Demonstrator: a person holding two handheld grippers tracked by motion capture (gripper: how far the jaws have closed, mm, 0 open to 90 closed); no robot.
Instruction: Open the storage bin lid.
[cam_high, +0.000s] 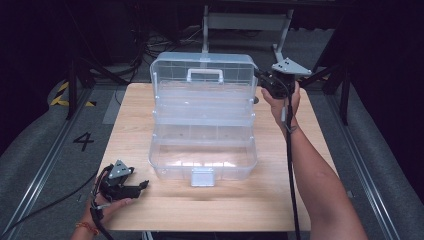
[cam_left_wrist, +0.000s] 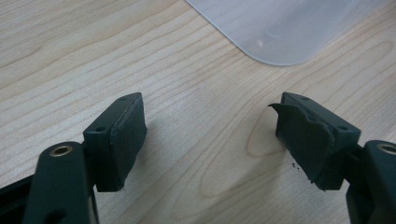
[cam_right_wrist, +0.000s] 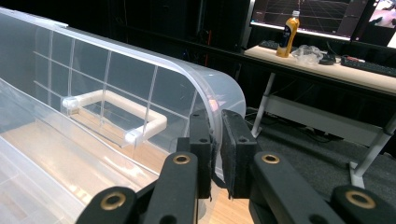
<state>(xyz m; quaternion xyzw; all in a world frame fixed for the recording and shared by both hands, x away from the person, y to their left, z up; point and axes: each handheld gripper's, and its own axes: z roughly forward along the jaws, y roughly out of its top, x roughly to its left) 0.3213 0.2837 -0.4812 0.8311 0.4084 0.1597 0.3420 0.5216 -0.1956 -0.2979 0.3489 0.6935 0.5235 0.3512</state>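
A clear plastic toolbox (cam_high: 202, 125) stands in the middle of the wooden table (cam_high: 135, 210), with its lid (cam_high: 202, 75) raised upright at the 12 o'clock side; the white handle (cam_high: 205, 75) on the lid faces toward the person. The right gripper (cam_high: 261, 79) is up at about 2 o'clock from the box centre, at the right edge of the lid; in the right gripper view, its two black jaws are closed on the rounded rim of the lid (cam_right_wrist: 205, 93), one jaw inside and one outside. The left gripper (cam_high: 145, 185) lies low on the table at about 8 o'clock, near the front left corner of the box but apart from it; in the left gripper view its jaws stand wide apart over bare wood, with nothing between them, and a rounded corner of the clear plastic (cam_left_wrist: 280, 28) is seen ahead. A small latch (cam_high: 202, 176) hangs at the 6 o'clock side of the box.
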